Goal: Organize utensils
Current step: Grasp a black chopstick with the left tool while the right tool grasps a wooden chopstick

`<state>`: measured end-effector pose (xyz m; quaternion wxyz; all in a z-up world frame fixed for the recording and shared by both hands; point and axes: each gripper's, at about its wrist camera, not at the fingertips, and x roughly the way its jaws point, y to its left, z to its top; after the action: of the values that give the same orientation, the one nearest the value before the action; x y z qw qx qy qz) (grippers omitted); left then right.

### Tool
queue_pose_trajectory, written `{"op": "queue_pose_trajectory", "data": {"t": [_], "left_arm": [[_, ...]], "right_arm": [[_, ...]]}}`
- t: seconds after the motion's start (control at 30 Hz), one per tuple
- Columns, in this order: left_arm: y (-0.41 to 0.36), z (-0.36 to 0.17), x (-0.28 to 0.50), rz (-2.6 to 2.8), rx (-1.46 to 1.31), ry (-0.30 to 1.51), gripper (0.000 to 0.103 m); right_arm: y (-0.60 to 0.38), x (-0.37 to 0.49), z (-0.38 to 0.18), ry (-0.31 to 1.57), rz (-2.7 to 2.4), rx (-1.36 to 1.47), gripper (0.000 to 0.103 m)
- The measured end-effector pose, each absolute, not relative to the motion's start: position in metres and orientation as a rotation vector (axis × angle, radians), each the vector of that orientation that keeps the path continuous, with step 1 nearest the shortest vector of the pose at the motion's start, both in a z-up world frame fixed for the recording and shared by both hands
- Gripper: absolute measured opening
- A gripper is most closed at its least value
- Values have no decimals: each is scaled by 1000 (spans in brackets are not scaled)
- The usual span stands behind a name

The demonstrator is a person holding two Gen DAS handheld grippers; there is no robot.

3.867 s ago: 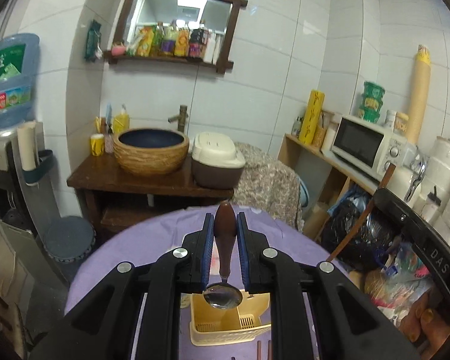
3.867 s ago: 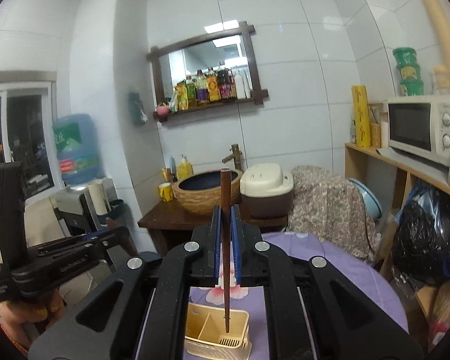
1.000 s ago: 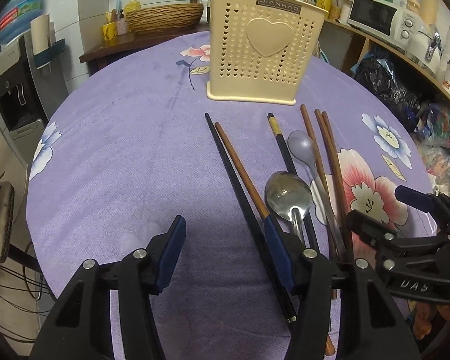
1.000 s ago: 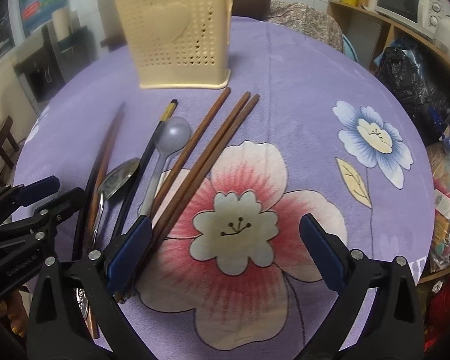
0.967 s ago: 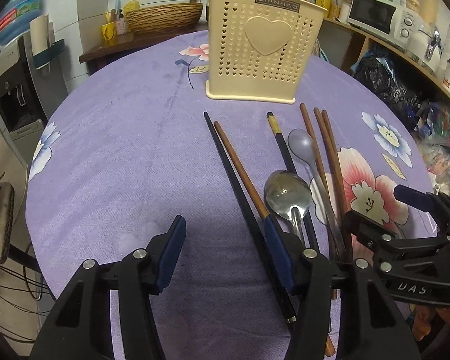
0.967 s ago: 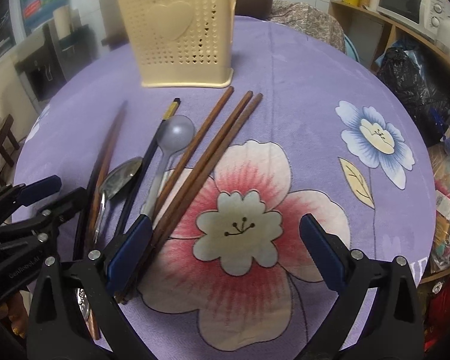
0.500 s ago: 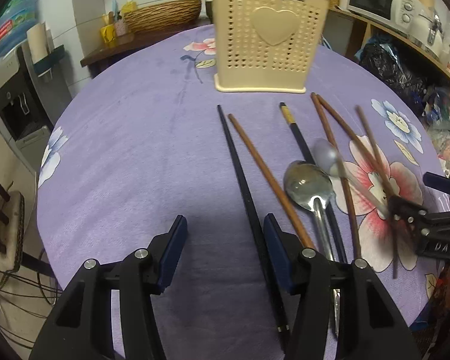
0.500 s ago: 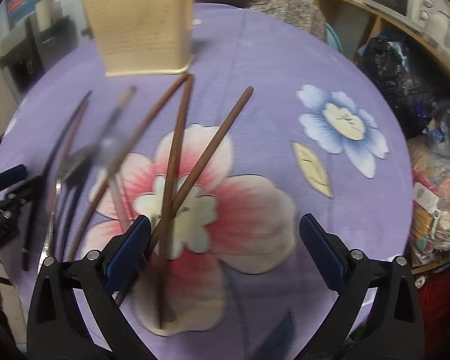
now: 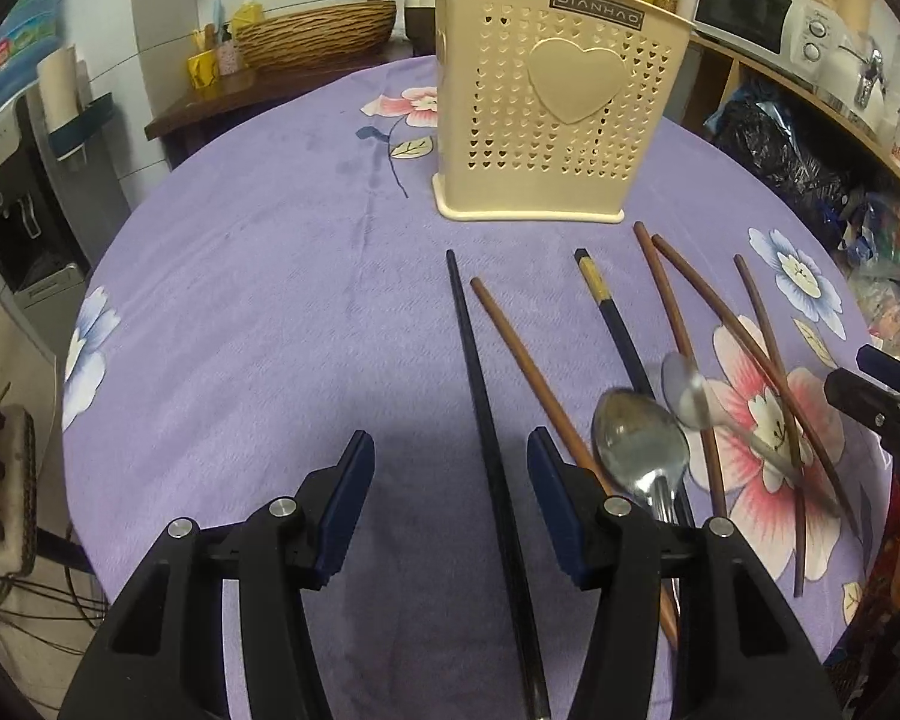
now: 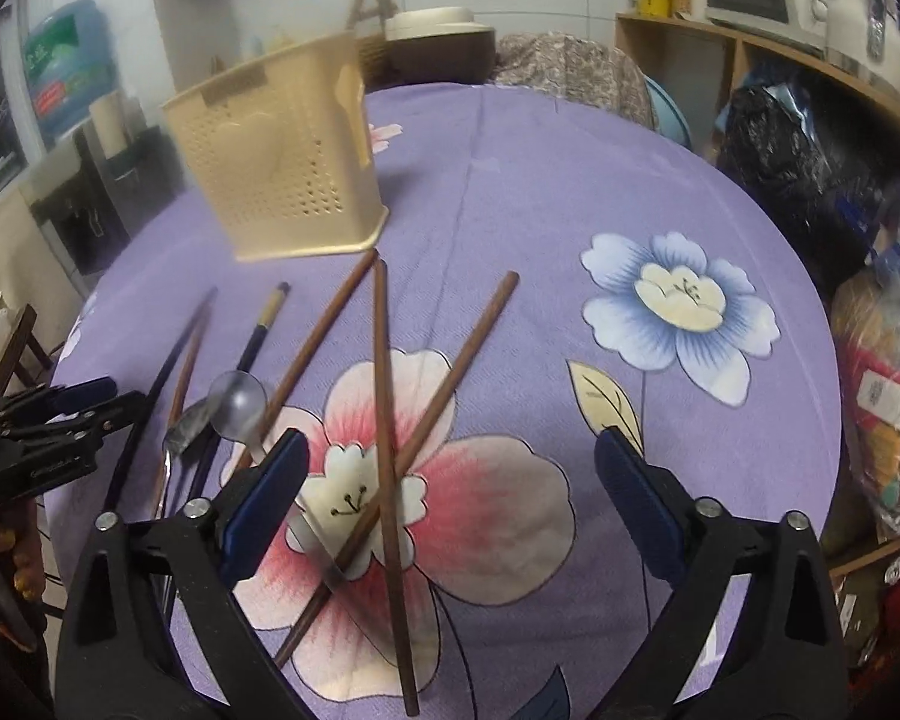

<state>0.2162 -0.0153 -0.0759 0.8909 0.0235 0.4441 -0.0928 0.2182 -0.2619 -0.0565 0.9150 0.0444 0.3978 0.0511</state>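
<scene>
1. Left gripper (image 9: 449,468) jaws apart over a black chopstick (image 9: 480,384), not pinching it;
2. Right gripper (image 10: 450,480) wide, closing, above crossed brown chopsticks (image 10: 384,420);
3. Spoons (image 9: 639,441) alongside; holder (image 9: 558,120) upright beyond on the tablecloth (image 9: 270,300).

left wrist view: sits behind its own jaws, facing down at the tablecloth (image 9: 258,276), close
right wrist view: behind its jaws, angled down, close
shared: holder (image 9: 555,102) (image 10: 282,174) beyond both jaws, chopsticks (image 9: 672,324) (image 10: 384,420), spoons
</scene>
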Motion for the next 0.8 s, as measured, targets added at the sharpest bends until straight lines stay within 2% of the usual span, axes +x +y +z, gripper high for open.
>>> {"op": "queue_pose_trajectory", "data": {"t": [0.1, 0.2, 0.3, 0.37, 0.47, 0.57, 0.67, 0.73, 0.8], "left_arm": [[-18, -78, 234, -200, 63, 943, 51], [-21, -80, 249, -189, 95, 951, 44], [-22, -78, 264, -180, 106, 958, 36], [-20, -77, 274, -180, 97, 967, 25], [-19, -76, 288, -171, 92, 983, 12], [-19, -74, 295, -175, 84, 995, 12], [-21, -75, 294, -169, 99, 992, 12], [-22, -75, 292, -167, 97, 989, 11], [-21, -75, 292, -164, 92, 990, 10]], "right_arm": [[-254, 221, -53, 810, 143, 58, 88], [-246, 223, -48, 796, 155, 33, 88], [-243, 227, -46, 791, 164, 26, 88], [-242, 231, -46, 795, 181, 32, 86], [-240, 244, -45, 811, 213, 33, 77], [-235, 262, -46, 830, 249, 7, 72], [-231, 284, -52, 876, 276, -9, 60], [-226, 298, -59, 914, 280, -33, 49], [-223, 308, -65, 948, 290, -48, 44]]}}
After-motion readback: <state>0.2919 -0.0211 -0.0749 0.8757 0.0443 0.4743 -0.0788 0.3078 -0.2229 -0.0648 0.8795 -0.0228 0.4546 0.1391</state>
